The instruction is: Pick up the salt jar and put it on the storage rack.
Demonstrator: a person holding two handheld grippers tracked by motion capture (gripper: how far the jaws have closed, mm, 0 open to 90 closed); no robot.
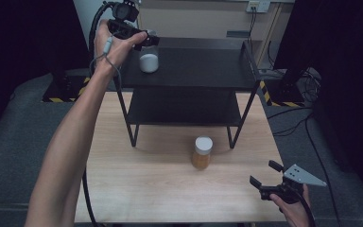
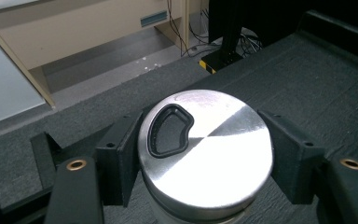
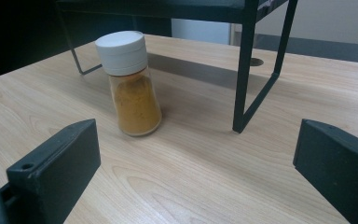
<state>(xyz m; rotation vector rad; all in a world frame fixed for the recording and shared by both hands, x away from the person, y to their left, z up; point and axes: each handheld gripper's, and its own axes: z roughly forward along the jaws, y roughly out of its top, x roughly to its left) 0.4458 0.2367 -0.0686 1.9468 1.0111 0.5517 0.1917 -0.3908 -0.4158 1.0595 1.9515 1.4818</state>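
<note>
Between left tool (image 2: pixel 200 158) jaws: steel-lidded jar (image 2: pixel 205 147), clamped, on shelf (image 1: pixel 203 64).

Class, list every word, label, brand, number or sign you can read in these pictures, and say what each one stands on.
None can be read.
Metal lid of the jar in the left gripper: bare, no print.
Spice jar: plain white cap, no label on the side shown.
Plate on the cabinet: too blurred to read.
</note>
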